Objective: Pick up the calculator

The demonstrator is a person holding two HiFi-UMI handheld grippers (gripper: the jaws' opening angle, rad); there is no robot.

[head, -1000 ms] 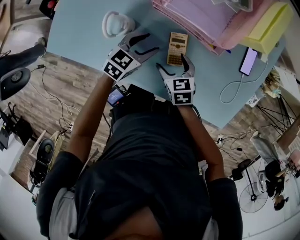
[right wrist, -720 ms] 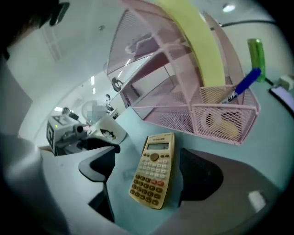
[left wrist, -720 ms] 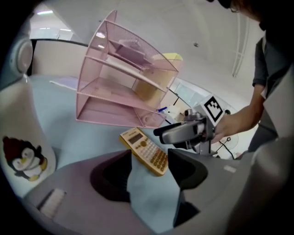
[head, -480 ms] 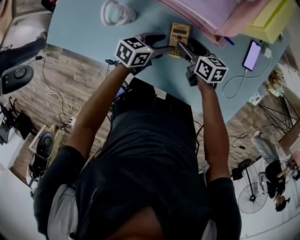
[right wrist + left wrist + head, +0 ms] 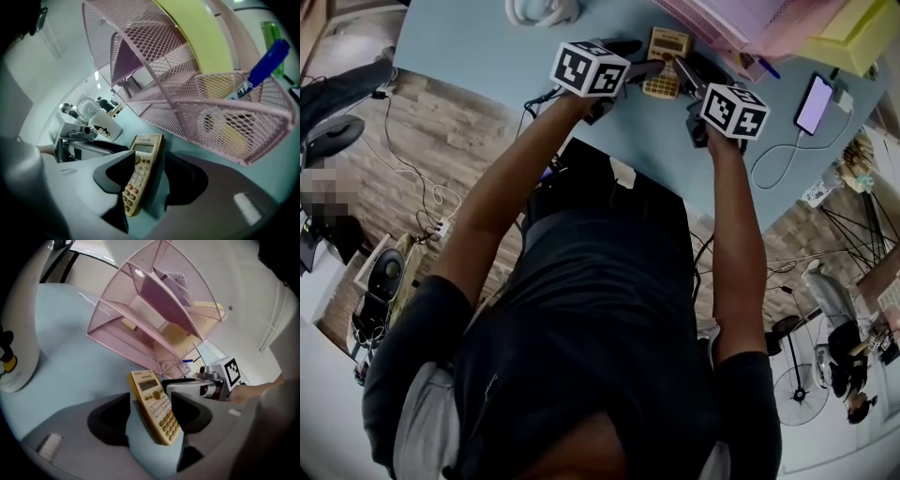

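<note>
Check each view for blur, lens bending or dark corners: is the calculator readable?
Head view: heavy fisheye, dim edges, the calculator small near the top, keys unreadable. Left gripper view: calculator sharp, pink mesh tray bowed, corners black. Right gripper view: calculator sharp, pink mesh crisp, corners dark.

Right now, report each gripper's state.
Left gripper: open, with the calculator between its jaws.
Right gripper: jaws closing around the same calculator, not yet pressing on it.
</note>
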